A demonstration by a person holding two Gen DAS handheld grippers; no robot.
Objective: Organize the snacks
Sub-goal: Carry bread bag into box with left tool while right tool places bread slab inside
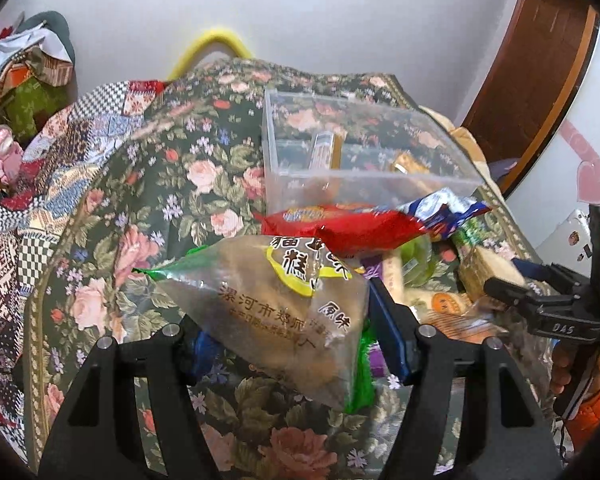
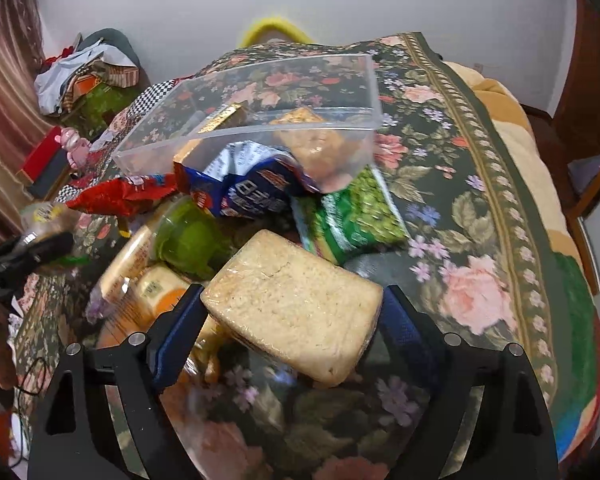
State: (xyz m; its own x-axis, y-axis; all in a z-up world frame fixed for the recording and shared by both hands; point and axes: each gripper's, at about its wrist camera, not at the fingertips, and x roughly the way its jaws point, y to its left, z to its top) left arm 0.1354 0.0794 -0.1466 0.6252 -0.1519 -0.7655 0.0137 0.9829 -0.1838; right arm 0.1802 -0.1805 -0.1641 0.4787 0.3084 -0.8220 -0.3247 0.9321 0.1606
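Note:
My left gripper is shut on a clear cake bag with a yellow label, held above the floral cloth. My right gripper is shut on a wrapped pale rice-cake block, raised over the snack pile. A clear plastic box stands behind the pile and holds a few snacks; it also shows in the right wrist view. A red packet, a blue packet, a green pea bag and a green jelly cup lie in the pile.
The floral cloth covers a raised bed-like surface that drops off at the right edge. Patchwork fabric and clutter lie at the left. The right gripper's body shows at the right of the left wrist view.

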